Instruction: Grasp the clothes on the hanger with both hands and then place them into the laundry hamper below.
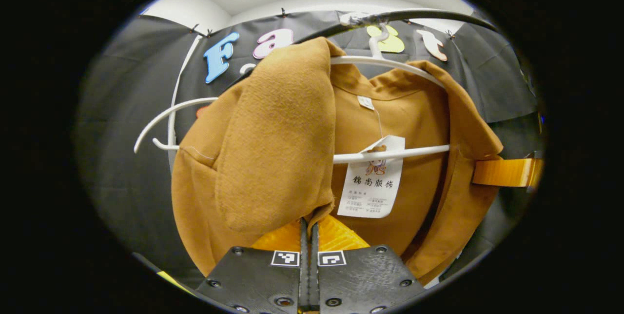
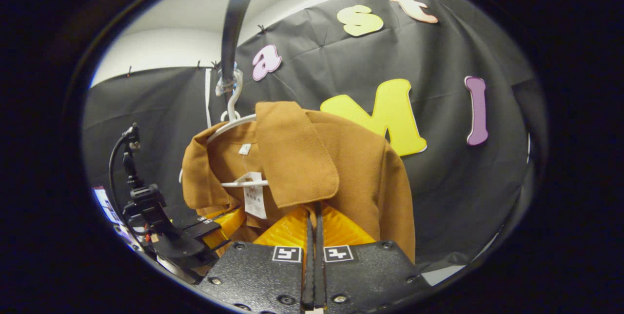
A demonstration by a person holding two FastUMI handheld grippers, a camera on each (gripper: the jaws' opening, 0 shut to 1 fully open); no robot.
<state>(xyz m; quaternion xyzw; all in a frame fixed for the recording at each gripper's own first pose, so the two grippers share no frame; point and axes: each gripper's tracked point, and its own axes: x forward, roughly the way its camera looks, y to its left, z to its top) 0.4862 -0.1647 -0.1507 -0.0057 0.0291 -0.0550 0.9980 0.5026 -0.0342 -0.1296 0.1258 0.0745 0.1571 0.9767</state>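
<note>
One brown jacket (image 1: 273, 148) hangs on one white hanger (image 1: 390, 154), which hooks over one dark rail (image 1: 419, 15). One paper tag (image 1: 373, 177) dangles inside the jacket. Two tongs are counted: left tongs (image 1: 308, 226), right tongs (image 2: 314, 216).

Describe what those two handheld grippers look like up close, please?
Each of the two, the left gripper and the right gripper, has a dark, grainy, wedge-shaped body studded with round screws. Two small square black-and-white markers sit side by side at its front edge. In the right gripper view, the left gripper shows farther off, carrying a black camera mount with a looping cable.
</note>
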